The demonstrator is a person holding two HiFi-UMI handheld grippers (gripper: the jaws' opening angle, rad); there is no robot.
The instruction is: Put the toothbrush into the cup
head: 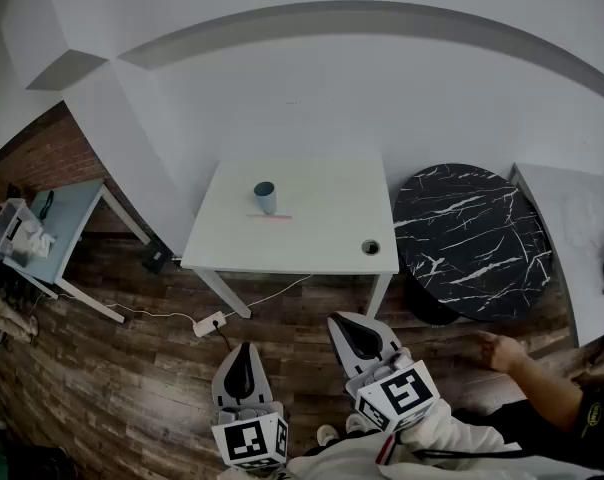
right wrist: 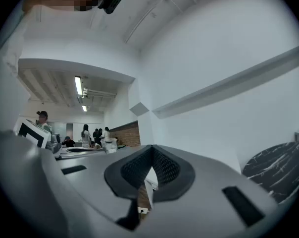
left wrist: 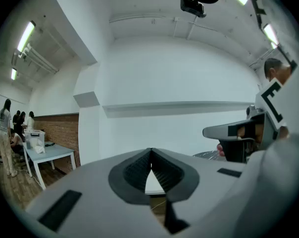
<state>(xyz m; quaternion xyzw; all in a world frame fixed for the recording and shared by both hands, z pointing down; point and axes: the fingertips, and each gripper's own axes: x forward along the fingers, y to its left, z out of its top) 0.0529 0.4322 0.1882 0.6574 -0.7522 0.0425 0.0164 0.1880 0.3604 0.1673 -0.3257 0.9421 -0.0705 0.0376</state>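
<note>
Head view overlooks distant white table [head: 322, 218]; gripper views face level.

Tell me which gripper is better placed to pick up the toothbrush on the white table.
Left, narrowly. The left gripper lines up with the toothbrush by the cup; the right gripper sits off toward the right end of the table. Both are shut, empty and short of it.

White table [head: 322, 230]: blue-grey cup [head: 265, 197] upright in its left half, pink toothbrush [head: 270, 217] flat just beside it toward the near edge, round cable hole [head: 370, 247] by the near right corner.
</note>
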